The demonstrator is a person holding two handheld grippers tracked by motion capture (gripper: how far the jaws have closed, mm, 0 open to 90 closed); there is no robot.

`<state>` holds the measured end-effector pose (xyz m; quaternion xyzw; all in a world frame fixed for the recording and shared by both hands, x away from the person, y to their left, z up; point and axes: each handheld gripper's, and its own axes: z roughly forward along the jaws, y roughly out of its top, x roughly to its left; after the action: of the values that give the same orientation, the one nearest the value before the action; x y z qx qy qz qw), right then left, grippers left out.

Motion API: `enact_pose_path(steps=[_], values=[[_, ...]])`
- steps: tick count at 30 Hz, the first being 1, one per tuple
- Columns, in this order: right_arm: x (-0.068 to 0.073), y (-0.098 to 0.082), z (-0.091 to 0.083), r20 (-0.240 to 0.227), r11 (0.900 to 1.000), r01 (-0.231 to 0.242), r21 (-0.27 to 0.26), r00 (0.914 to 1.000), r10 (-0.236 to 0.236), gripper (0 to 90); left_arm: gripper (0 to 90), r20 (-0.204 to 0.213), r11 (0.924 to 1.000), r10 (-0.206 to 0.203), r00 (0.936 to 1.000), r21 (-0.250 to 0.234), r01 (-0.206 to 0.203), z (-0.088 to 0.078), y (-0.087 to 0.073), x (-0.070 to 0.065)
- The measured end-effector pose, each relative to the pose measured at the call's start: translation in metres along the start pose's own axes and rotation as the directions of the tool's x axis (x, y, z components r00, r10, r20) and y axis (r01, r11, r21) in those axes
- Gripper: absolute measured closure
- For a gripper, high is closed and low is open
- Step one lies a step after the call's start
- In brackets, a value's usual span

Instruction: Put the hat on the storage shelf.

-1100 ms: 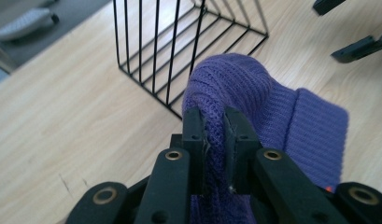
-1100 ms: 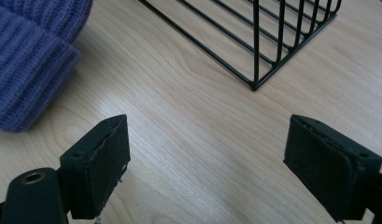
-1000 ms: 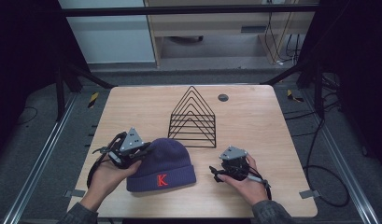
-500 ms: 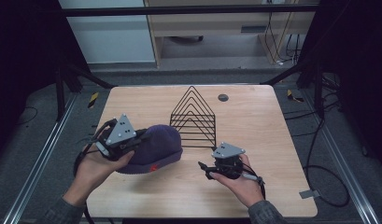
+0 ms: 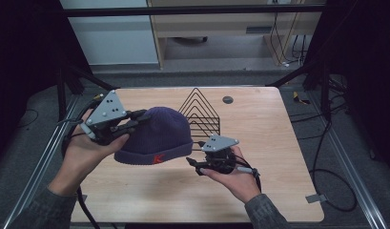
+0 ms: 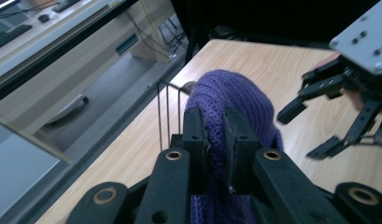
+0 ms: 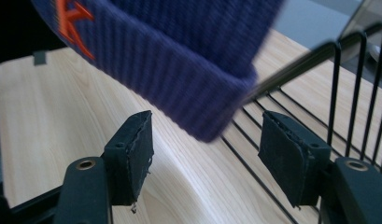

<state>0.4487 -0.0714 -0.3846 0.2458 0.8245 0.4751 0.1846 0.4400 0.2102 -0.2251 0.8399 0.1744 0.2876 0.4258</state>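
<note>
Nearest me, the right gripper (image 5: 196, 165) is held above the table (image 5: 278, 191) with its jaws partway apart and nothing between them; they have just been closing a little. In the right gripper view the folded cuff of the purple beanie (image 7: 188, 60) hangs just beyond and above those pads (image 7: 137, 149), apart from them, with the orange letter up to their left.

Further over, the left gripper (image 5: 135, 121) has its jaws clamped tight on a fold of the beanie (image 5: 154, 136); in the left gripper view the knit is bunched between the two fingers (image 6: 193, 140) and the crown bulges out past the tips. The beanie hangs from that grip, clear of the wood, cuff downward.

Behind both grippers stands the black wire rack (image 5: 200, 114), its triangular loops upright, just past the beanie's far side. A small dark disc (image 5: 227, 99) lies on the table beyond it.

As I judge it, the pick-up is done. What is left looks like taking the cuff with the right gripper and bringing the beanie onto the rack.
</note>
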Motion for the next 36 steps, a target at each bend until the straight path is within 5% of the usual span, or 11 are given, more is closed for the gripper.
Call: enact_pose_path(steps=[7, 13, 16, 18, 22, 30, 36], values=[[-0.009, 0.024, -0.004, -0.008, 1.0, 0.019, 0.001, 0.9998, -0.019, 29.6, 80.4, -0.001, 0.9991, 0.04, 0.9992, -0.011, -0.04, -0.003, 0.016, 0.0], [-0.023, 0.032, -0.008, -0.018, 1.0, 0.001, 0.019, 0.9998, 0.0, 33.2, 80.3, 0.011, 0.9988, 0.032, 0.9994, -0.037, -0.032, 0.001, 0.022, 0.003], [-0.027, 0.031, -0.006, -0.047, 0.999, 0.003, 0.037, 0.9989, -0.001, 40.6, 80.3, 0.019, 0.9987, 0.024, 0.9995, -0.045, -0.023, 0.006, 0.023, 0.004], [-0.029, 0.029, -0.006, -0.059, 0.999, 0.015, 0.045, 0.9981, -0.013, 57.8, 80.3, 0.022, 0.9989, 0.014, 0.9997, -0.045, -0.013, 0.01, 0.024, 0.006], [-0.034, 0.031, -0.009, -0.067, 0.999, 0.018, 0.036, 0.9977, -0.016, 70.0, 80.3, 0.033, 0.9988, -0.013, 0.9994, -0.047, 0.015, 0.019, 0.028, 0.012], [-0.059, 0.053, -0.028, -0.012, 0.996, 0.046, 0.071, 0.9989, -0.045, 73.7, 80.2, 0.03, 0.9971, -0.065, 0.9974, -0.038, 0.066, 0.042, 0.045, 0.034], [-0.089, 0.075, -0.048, 0.05, 0.998, 0.032, 0.055, 0.9982, -0.035, 73.7, 80.0, 0.021, 0.9876, -0.127, 0.9917, -0.091, 0.128, 0.058, 0.065, 0.057]])
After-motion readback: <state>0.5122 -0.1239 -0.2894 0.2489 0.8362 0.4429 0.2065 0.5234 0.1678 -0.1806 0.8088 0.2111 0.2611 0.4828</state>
